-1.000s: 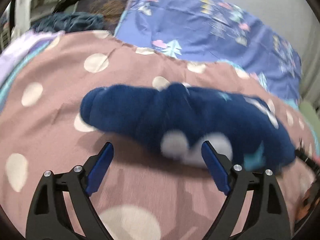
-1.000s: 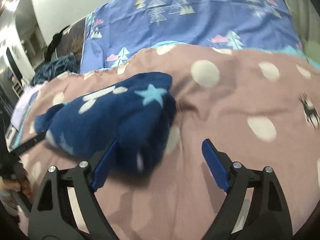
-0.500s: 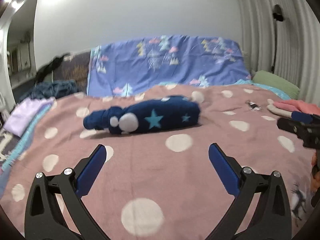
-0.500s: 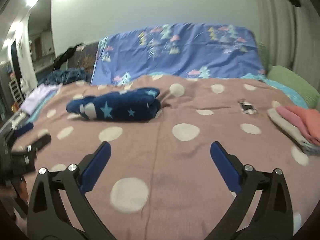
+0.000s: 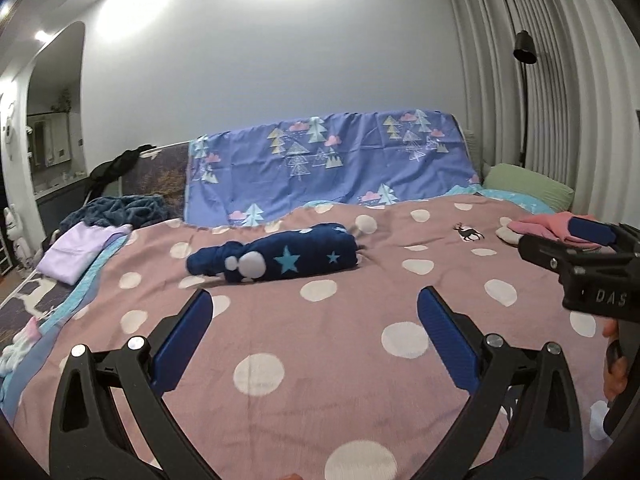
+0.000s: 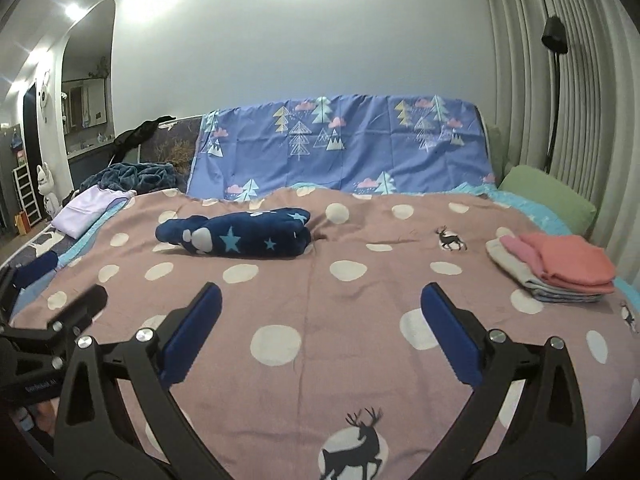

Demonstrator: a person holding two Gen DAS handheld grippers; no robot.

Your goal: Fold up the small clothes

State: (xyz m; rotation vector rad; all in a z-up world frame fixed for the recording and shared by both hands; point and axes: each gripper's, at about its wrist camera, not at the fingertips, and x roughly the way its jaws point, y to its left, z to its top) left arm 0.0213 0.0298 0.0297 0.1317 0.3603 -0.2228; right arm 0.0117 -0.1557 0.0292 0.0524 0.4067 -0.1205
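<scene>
Nearest you, both tools are released and empty: your left gripper (image 5: 312, 332) and your right gripper (image 6: 318, 328) each stand with jaws spread wide over bare pink dotted bedspread (image 5: 320, 360), nothing between the blue pads. A second ago those pads were right up against the navy fleece, one on each end of it; since then you have let go and drawn both hands back and upward, so the whole bed has come into view. That reads as this piece being finished and set down.

Further off, well beyond the fingertips and clear of them, the folded navy star garment (image 6: 236, 236) lies as a compact bundle, left of centre on the bed. Over on the right, near the green pillow (image 6: 548, 196), sits the stack of folded clothes (image 6: 556, 270). At the far left edge lies a lilac cloth (image 6: 90, 208), which may be next.
</scene>
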